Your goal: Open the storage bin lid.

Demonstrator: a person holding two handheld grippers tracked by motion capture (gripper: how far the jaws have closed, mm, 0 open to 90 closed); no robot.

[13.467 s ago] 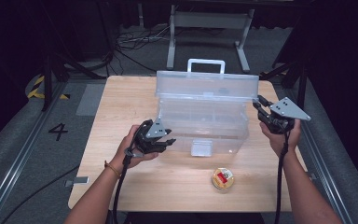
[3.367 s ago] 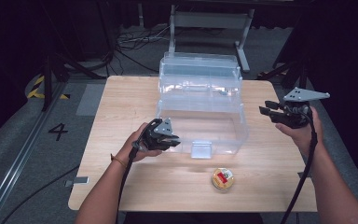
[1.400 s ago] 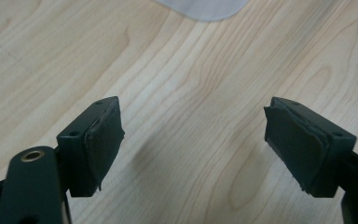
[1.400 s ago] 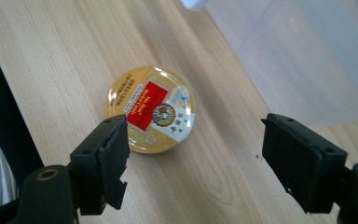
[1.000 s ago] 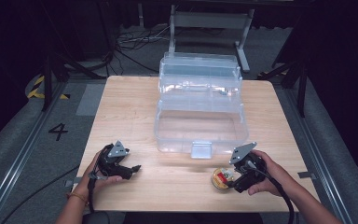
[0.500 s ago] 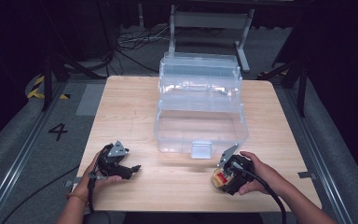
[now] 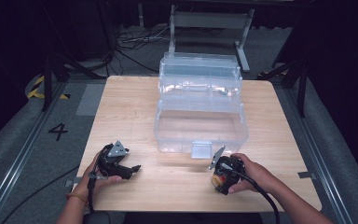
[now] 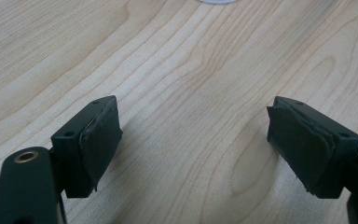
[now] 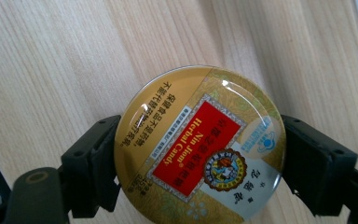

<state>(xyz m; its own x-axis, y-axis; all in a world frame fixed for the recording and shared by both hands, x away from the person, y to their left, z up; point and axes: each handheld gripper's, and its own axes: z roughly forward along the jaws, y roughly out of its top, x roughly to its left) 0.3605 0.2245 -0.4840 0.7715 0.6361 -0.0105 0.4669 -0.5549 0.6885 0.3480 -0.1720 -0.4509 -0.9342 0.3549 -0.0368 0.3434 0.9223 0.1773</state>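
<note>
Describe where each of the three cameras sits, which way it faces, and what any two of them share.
High view: above the table's near edge, facing forward and down; both forearms, left claw, right claw, clear box.
Left gripper view: on the left claw, looking down at bare wood between open jaws.
Right gripper view: on the right claw, jaws flanking a candy tin.
Shared: the tin, also in the high view.

one camera high, two close over table (image 7: 135, 107).

The desk (image 7: 135, 107) is showing pale wood with a smooth, matt grain. The round candy tin (image 9: 199, 144) is looking like metal with a glossy printed lid. The box (image 7: 200, 126), in the middle of the high view, is looking like clear, shiny plastic. The pads (image 8: 100, 140) of the left tool (image 8: 196, 144) are appearing as matt black rubber.
</note>
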